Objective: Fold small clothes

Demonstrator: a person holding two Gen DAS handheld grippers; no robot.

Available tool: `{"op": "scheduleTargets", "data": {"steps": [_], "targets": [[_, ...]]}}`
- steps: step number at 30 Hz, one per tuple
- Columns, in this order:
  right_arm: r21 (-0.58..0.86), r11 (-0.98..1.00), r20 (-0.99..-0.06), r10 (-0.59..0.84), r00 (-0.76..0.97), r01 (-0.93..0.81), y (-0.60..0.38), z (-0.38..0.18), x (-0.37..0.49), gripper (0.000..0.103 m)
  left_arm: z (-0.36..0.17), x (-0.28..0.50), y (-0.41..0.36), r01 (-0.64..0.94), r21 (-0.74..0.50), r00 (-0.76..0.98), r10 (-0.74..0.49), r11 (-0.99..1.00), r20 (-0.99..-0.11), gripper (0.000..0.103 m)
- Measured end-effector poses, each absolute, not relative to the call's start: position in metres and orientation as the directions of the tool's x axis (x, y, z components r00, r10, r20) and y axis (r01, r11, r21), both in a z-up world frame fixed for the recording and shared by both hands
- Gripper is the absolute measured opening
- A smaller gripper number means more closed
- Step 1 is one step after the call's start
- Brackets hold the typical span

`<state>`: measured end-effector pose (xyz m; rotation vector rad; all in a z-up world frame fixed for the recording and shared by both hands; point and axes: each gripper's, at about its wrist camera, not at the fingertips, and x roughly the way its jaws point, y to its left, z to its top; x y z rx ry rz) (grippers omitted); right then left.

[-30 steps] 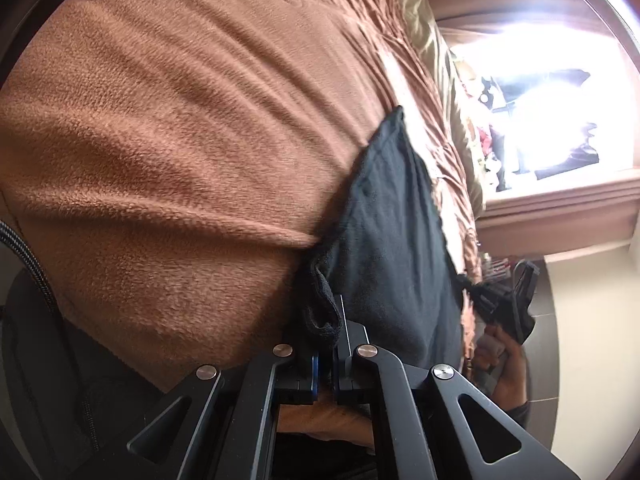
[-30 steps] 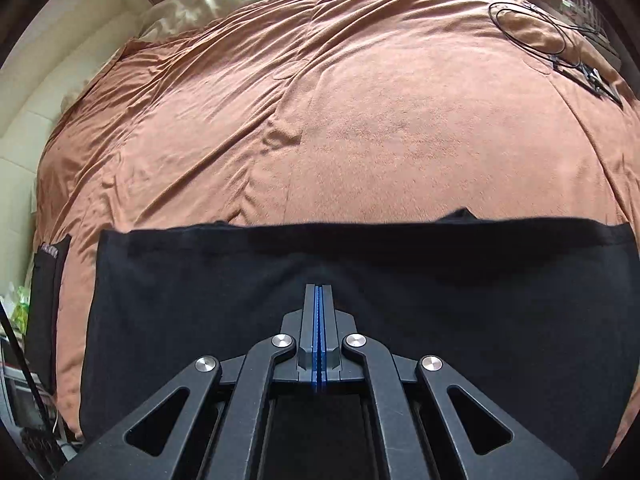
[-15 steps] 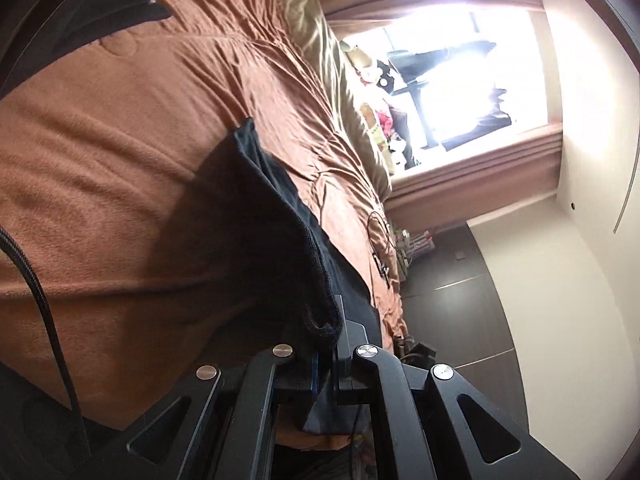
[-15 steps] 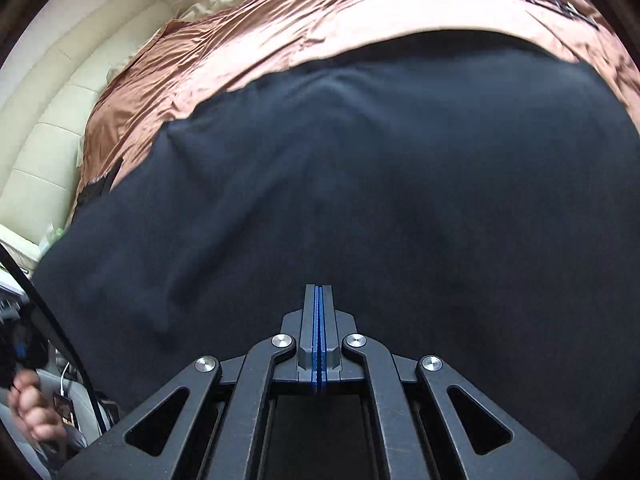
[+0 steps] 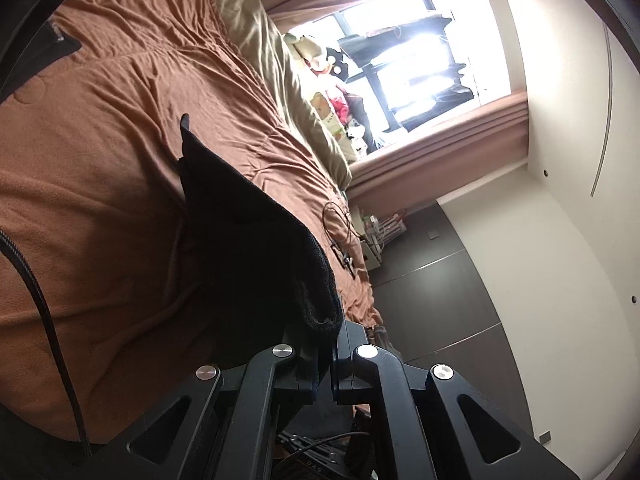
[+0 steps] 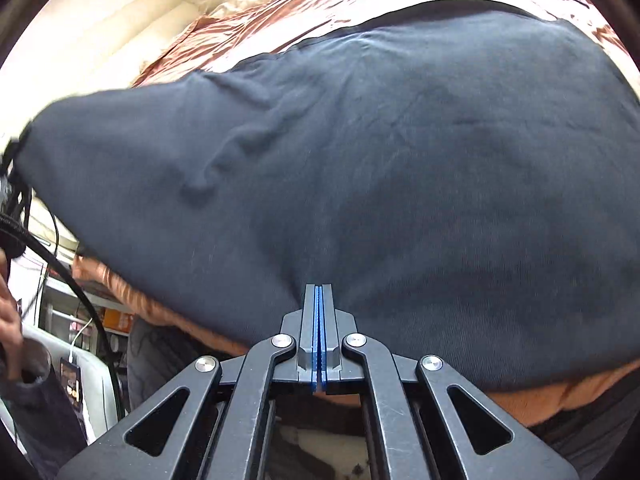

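Over the bed's near edge we lift the dark cloth: our left gripper pinches one corner, our right gripper is pressed together against it.

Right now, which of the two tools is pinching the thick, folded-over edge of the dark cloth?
The left tool: a bunched hem of the dark navy cotton garment sticks up between its fingers. The right tool looks shut flat at the cloth's edge.

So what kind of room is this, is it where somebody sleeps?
Most likely a bedroom. A wide bed is covered with a brown fleece blanket, a beige pillow lies at its far end, and pink curtains frame a bright window beside it.
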<state>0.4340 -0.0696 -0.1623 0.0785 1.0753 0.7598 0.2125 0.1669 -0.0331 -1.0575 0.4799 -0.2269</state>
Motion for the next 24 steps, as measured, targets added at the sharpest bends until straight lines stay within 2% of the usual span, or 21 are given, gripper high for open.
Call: {"op": "scheduleTargets", "data": {"steps": [9,24], "targets": [[0.439,0.719,-0.748,0.625,0.223,-0.539,-0.087,-0.162,0.419,0.000,-0.005,0.237,0.129,0.019,-0.854,0.858,-0.448,0.519,-0.253,0.004],[0.448,0.788,-0.656,0.611,0.443,-0.423,-0.214,-0.118,0.433,0.000,0.027,0.288,0.050,0.140,-0.815,0.788,-0.561,0.562,-0.252,0.004]]}}
